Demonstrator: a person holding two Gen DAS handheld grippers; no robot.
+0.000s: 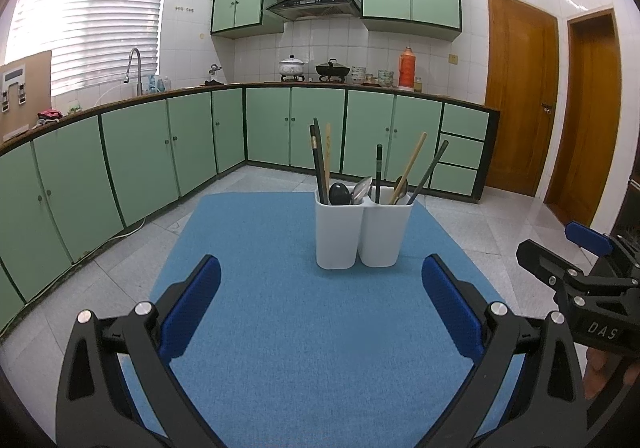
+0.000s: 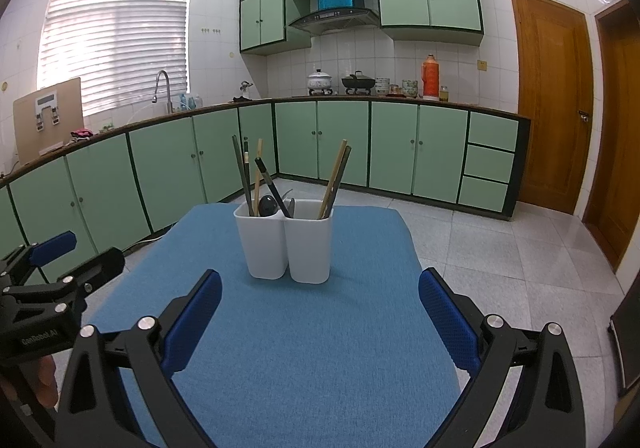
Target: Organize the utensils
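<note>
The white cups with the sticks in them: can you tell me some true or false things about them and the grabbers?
1. The two white holders stand side by side on a blue mat. True.
2. The left gripper is squeezing a chopstick. False: it is open and holds nothing.
3. Both holders have utensils in them. True: chopsticks and spoons poke out.
4. The right gripper is inside a holder. False: it is open, short of the holders, over the mat.
5. Some utensils lie loose on the mat. False: the mat shows only the holders.
</note>
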